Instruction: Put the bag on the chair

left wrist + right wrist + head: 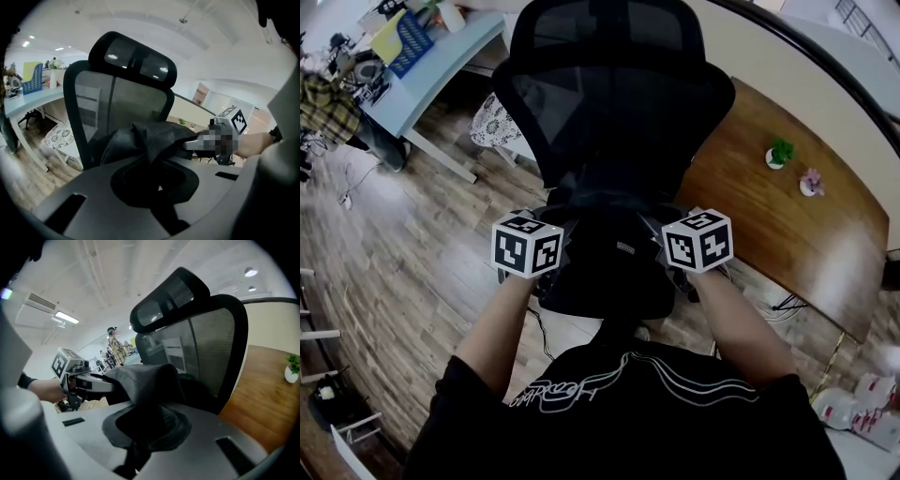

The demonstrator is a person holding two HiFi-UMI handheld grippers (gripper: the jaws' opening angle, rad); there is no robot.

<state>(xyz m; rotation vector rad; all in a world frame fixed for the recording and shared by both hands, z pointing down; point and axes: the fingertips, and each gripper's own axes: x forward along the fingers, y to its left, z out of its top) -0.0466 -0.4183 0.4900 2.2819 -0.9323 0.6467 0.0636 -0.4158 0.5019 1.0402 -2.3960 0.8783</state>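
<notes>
A black office chair (pixel 614 103) with a mesh back and headrest stands right in front of me. A black fabric bag (pixel 614 267) hangs low over the chair's seat, between the two grippers. I cannot tell whether it rests on the seat. My left gripper (pixel 561 251) is shut on the bag's left side, and its fabric (pixel 150 140) bunches in the jaws (pixel 157 157). My right gripper (pixel 667 248) is shut on the right side, with the cloth (pixel 147 378) pinched at its jaws (pixel 150 401). Each gripper view shows the other gripper (pixel 220 140) (pixel 77 380) holding the bag.
A curved wooden table (pixel 806 234) with two small potted plants (pixel 780 154) stands at the right. A light blue desk (pixel 441 66) and a patterned white seat (pixel 495 122) lie behind the chair at the left. A person in a plaid shirt (pixel 328 108) is at the far left. Packages (pixel 853 403) lie at the bottom right.
</notes>
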